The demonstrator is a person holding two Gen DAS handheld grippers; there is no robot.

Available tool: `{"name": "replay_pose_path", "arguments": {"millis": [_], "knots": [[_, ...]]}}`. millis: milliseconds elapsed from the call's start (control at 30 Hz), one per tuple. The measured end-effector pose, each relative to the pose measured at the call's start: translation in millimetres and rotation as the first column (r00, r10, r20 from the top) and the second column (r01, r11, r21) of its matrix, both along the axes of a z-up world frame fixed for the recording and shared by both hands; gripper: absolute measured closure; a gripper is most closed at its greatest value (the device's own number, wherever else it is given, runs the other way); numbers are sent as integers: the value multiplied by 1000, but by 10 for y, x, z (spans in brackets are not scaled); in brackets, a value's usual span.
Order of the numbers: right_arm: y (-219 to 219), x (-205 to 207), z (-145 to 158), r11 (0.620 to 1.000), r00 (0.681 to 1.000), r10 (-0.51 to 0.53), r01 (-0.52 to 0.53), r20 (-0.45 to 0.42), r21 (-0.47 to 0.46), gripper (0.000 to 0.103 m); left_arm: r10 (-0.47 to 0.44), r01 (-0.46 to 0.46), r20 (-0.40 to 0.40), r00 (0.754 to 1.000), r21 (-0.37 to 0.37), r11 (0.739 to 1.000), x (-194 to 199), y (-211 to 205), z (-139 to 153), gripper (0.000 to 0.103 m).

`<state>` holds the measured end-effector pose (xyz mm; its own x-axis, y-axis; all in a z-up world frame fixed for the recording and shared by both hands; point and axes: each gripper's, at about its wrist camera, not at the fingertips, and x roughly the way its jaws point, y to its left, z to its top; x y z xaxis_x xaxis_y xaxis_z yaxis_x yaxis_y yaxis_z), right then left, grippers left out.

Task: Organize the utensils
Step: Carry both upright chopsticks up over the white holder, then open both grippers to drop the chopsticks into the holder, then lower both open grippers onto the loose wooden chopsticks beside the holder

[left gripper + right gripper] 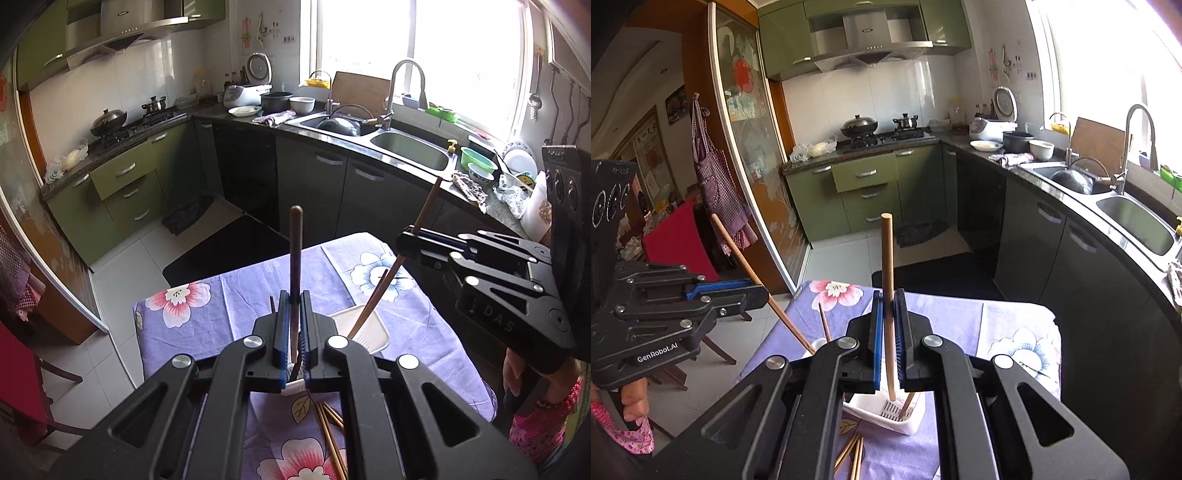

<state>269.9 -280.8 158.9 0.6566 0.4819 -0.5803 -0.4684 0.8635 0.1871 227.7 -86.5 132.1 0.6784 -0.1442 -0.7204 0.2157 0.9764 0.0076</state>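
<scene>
My left gripper is shut on a dark brown chopstick that stands upright between its blue pads. In the right wrist view, my right gripper is shut on a light wooden chopstick whose lower tip hangs inside the white utensil holder. The holder stands on the purple floral tablecloth and has other chopsticks leaning in it. Each gripper shows in the other's view: the right gripper at the right, the left gripper at the left. Several loose chopsticks lie on the cloth nearby.
Dark kitchen cabinets and a double sink line the far side and right. A stove with pots is at the back. A black floor mat lies beyond the table, and a red chair stands to the left. A person's hand grips the left tool.
</scene>
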Motion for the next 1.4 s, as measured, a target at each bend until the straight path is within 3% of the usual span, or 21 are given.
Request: {"name": "replay_pose_path", "arguments": {"millis": [133, 267, 533, 633, 767, 967, 1133, 1400], "knots": [[34, 74, -325, 1000, 999, 5, -6, -50, -22, 96, 10, -10, -41, 999, 9, 1000, 62, 58, -232, 97], [32, 59, -459, 1000, 998, 6, -8, -69, -24, 95, 26, -26, -72, 997, 6, 1000, 97, 123, -388, 97], [-122, -376, -251, 1000, 1000, 21, -21, 6, 1, 91, 30, -29, -62, 998, 6, 1000, -147, 177, -387, 95], [-218, -626, -254, 1000, 999, 25, -25, 20, -10, 87, 20, -20, -77, 997, 7, 1000, -347, 180, -491, 87], [-315, -913, -546, 999, 999, 27, -28, -23, -43, 84, -3, 4, -158, 987, 5, 1000, -594, 164, -903, 86], [-413, -1182, -1401, 994, 988, 6, -23, -154, -110, 84, -21, 8, -304, 952, -44, 999, -784, 110, -1676, 86], [-601, -1247, -2035, 995, 965, -27, 1, -262, -100, 84, -18, -16, -393, 920, -82, 996, -793, 60, -2175, 86], [-772, -1257, -2197, 996, 957, -55, 33, -286, -80, 84, 4, -30, -428, 904, -54, 998, -702, -25, -2423, 86]]}}
